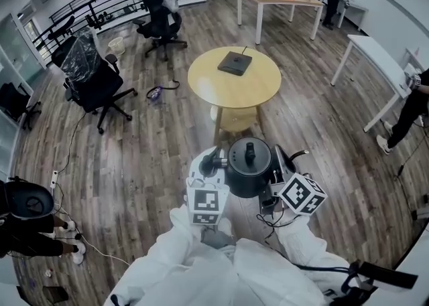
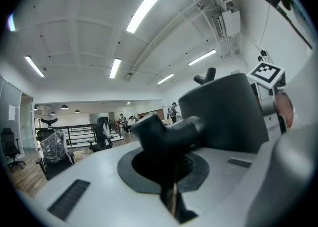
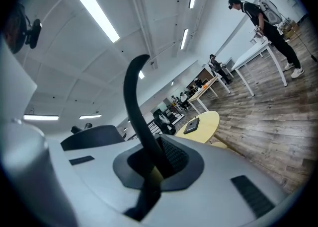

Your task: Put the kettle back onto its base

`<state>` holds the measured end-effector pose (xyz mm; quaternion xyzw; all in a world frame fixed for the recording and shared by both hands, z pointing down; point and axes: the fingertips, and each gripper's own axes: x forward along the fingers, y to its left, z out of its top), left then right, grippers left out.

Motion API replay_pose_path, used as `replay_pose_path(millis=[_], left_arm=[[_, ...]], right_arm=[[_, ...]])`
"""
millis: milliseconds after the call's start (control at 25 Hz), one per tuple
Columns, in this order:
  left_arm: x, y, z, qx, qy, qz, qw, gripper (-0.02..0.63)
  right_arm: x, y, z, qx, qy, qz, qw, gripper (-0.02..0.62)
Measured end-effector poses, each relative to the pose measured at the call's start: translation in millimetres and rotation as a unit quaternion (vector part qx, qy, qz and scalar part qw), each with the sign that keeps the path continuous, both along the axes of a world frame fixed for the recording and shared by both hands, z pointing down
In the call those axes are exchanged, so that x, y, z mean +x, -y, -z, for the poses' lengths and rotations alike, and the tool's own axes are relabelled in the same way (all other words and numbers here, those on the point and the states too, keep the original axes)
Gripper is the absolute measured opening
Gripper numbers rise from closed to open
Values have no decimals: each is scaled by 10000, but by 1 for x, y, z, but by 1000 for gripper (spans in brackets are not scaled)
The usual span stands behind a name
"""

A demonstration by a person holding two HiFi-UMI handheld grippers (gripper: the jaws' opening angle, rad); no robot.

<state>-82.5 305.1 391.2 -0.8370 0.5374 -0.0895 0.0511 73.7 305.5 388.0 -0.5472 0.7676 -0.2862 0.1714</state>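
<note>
Looking down from the head view, I see at far left a black office chair [image 1: 94, 77] draped in clear plastic, standing on the wood floor [image 1: 134, 164]; nearer the middle, my left tool [image 1: 209, 163] is clenched on the kettle's stubby black spout [image 1: 213, 159]; the left gripper view confirms it, with the spout [image 2: 166, 131] seated between the jaws and the dark kettle body [image 2: 223, 114] looming just to its right.

The kettle [image 1: 249, 172] hangs upright in the air between both tools, over the floor and close in front of me; its lid [image 1: 249, 157] is on, with a small knob [image 1: 249, 150] at the centre.

Straight beyond it stands the round yellow table [image 1: 201, 84]; the flat black base [image 1: 234, 63] lies on the table's far half, well apart from the kettle, so the kettle is not yet on it.

To the right, my right tool [image 1: 281, 164] is grasping the kettle's thin curved handle [image 1: 295, 157]; in the right gripper view the handle [image 3: 135, 102] arches up from between the jaws, which are closed on its lower end; the table [image 3: 206, 120] and base [image 3: 191, 125] show in the distance there.

Further right, a white desk [image 1: 375, 57] stands near the wall.
</note>
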Motion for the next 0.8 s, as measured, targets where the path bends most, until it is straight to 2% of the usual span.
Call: replay_pose_path(millis=[440,800], left_arm=[[-30,80,0,19,-96,-12,10000,4],[-34,117,-6,-60,-168,-114,9998,5]], right_arm=[[-31,80,3,17,-98,18,9999,11],[-34,114,-2,-68,-161,-71,9998,11]])
